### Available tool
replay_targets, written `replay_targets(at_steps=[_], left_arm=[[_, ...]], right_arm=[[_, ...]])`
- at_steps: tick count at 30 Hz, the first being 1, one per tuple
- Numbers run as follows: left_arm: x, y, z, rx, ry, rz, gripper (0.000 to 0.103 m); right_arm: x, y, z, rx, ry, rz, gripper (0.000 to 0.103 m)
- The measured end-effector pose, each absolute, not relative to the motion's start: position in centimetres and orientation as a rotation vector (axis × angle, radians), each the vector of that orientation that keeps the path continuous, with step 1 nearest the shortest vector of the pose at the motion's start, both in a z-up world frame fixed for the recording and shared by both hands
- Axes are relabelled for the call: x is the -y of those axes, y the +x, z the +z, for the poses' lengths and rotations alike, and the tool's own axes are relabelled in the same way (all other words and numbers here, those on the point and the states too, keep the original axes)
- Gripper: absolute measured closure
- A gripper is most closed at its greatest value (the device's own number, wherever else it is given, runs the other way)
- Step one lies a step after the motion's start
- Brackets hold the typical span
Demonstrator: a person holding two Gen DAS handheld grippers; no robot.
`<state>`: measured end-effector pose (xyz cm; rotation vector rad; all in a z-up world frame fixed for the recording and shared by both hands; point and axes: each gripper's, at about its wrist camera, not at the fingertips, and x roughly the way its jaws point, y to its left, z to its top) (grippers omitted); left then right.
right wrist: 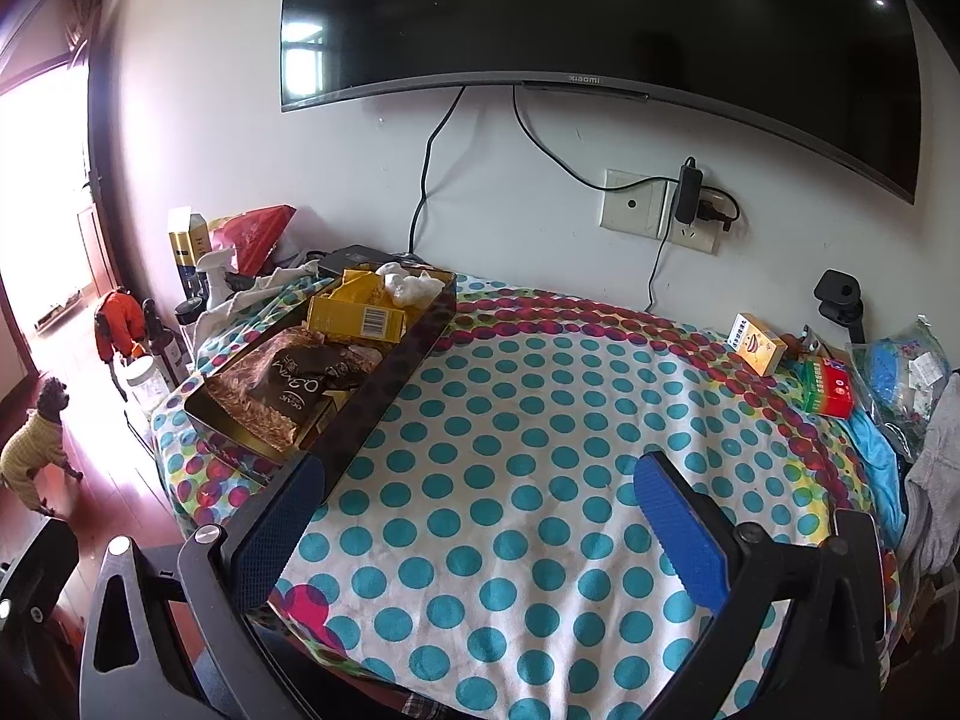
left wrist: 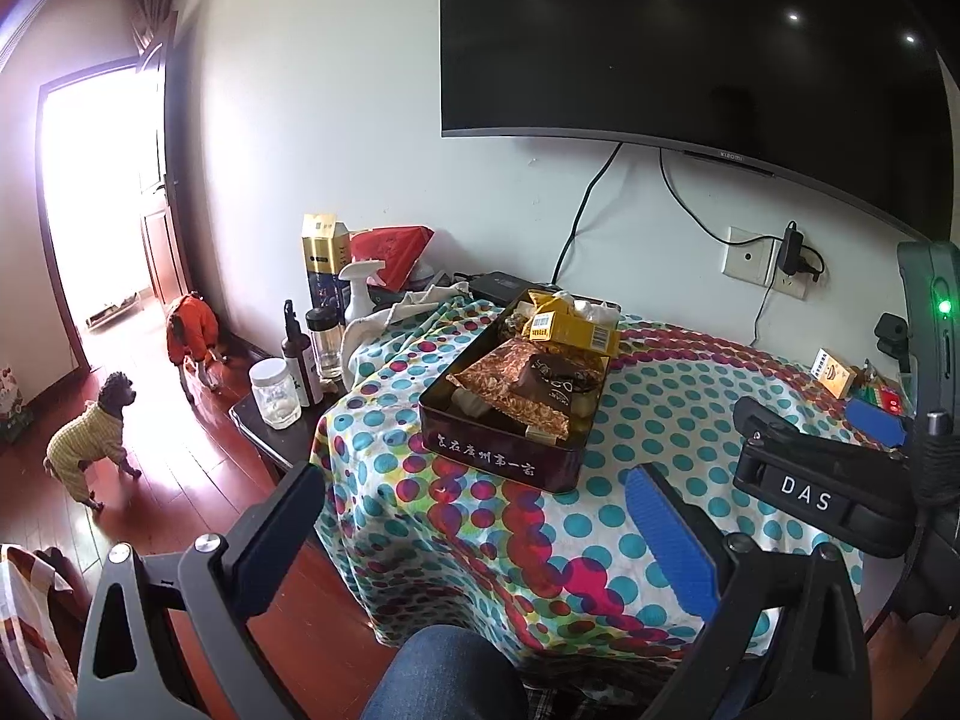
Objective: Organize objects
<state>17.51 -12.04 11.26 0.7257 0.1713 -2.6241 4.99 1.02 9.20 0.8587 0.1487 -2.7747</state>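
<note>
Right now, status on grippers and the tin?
Left gripper open, empty. Right gripper open, empty. Dark tin full of packets, untouched. Small yellow box loose, far right.

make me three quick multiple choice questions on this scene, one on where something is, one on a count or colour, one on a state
1. Where does the small yellow-orange box sit?
A. inside the tin
B. on the dotted cloth, far right
C. on the floor

2. How many dogs are on the floor?
A. one
B. two
C. three

3. How is the right gripper?
A. open, holding nothing
B. shut on the tin
C. shut on a bottle

Answers:
1 B: it lies on the cloth, well apart from the brown tin.
2 B: one dog in yellow, one dog in orange.
3 A: its fingers stand wide apart with only cloth between them.
</note>
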Motion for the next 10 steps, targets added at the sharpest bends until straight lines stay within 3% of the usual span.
replay_targets(at_steps=[10], left_arm=[[12.16,17.16,10.88,-0.192,0.773,-2.627,0.0]], right_arm=[[-1.05,4.98,9.14,-0.15,0.865,-2.774,0.0]])
